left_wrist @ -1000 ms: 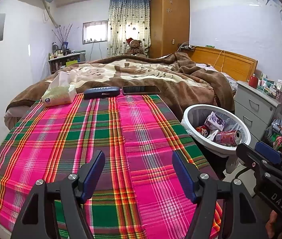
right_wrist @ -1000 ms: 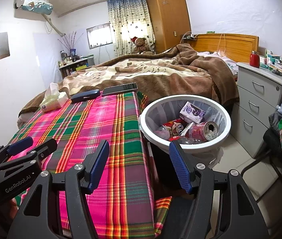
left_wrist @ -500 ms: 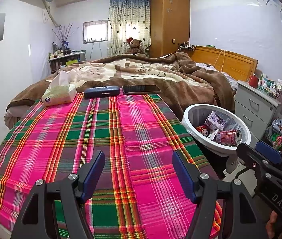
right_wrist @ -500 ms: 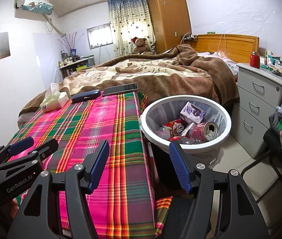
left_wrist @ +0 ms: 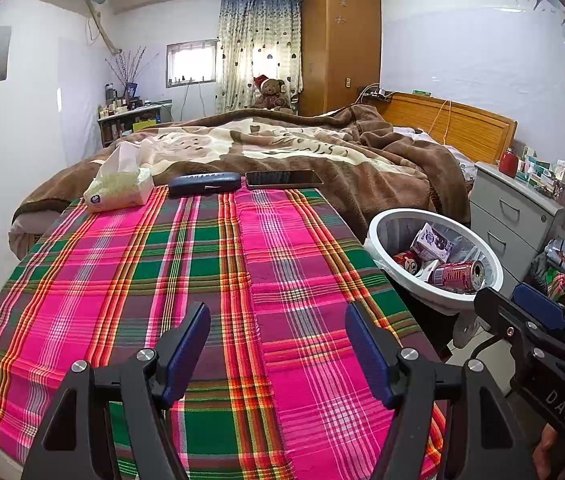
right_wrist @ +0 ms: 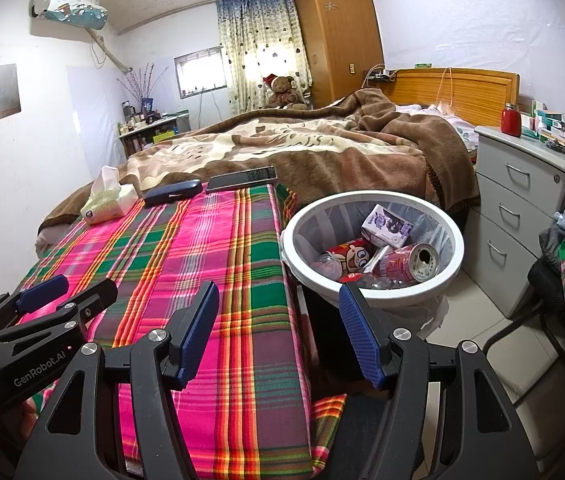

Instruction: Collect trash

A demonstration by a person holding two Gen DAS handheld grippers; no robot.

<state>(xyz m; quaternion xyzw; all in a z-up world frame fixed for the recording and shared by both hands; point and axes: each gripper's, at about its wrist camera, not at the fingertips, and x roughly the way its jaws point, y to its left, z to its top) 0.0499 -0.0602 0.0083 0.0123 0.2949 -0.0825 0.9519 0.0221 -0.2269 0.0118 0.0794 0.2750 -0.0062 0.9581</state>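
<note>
A: Largest items?
B: Plaid-covered desk (left_wrist: 130,264); white bin (right_wrist: 452,236) beside it holding a purple carton (right_wrist: 388,226) and a red can (right_wrist: 406,264).

A: Grippers?
B: Left gripper (left_wrist: 278,344), marked "GenRobot.AI": spread wide, empty. Right gripper (right_wrist: 278,332), marked "DAS": likewise.

The left wrist camera looks forward over the plaid tablecloth (left_wrist: 122,280) from near its front edge, toward the bed (left_wrist: 282,148) and the window. The right wrist camera stands more to the right, near the table corner, close above the white trash bin (right_wrist: 453,236). Both views share the tablecloth, bin, bed and wardrobe (left_wrist: 340,48).
</note>
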